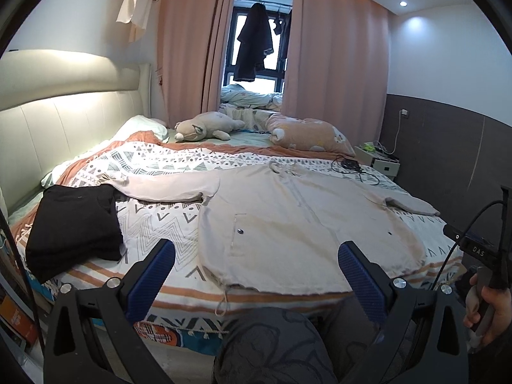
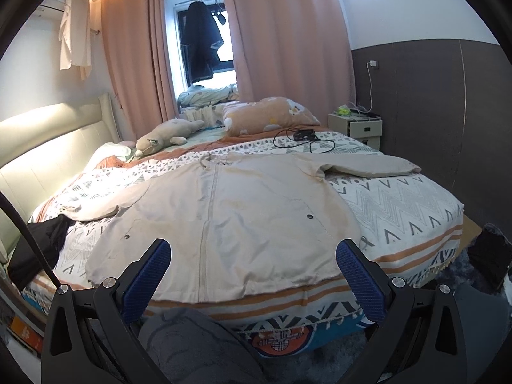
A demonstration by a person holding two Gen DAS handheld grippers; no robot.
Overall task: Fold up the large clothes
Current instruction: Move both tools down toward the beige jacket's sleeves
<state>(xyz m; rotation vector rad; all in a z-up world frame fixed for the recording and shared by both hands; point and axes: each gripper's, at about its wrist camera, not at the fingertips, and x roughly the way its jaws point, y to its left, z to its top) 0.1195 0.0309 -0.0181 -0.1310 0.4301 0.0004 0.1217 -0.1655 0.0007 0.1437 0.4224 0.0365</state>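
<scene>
Left wrist: left fingers (image 1: 166, 265) standing wide apart, gripping nothing | right wrist: right fingers (image 2: 160, 262) also gaping, empty | jacket (image 1: 288, 220) lying flat, zipped, sleeves spread, on bed (image 1: 153, 220) | black pile (image 1: 73, 224) sitting beside left sleeve.

Bedspread (image 2: 400, 198) right of the jacket (image 2: 230, 217) lies bare — left, folded black clothes (image 1: 73, 224) crowd the sleeve.
</scene>
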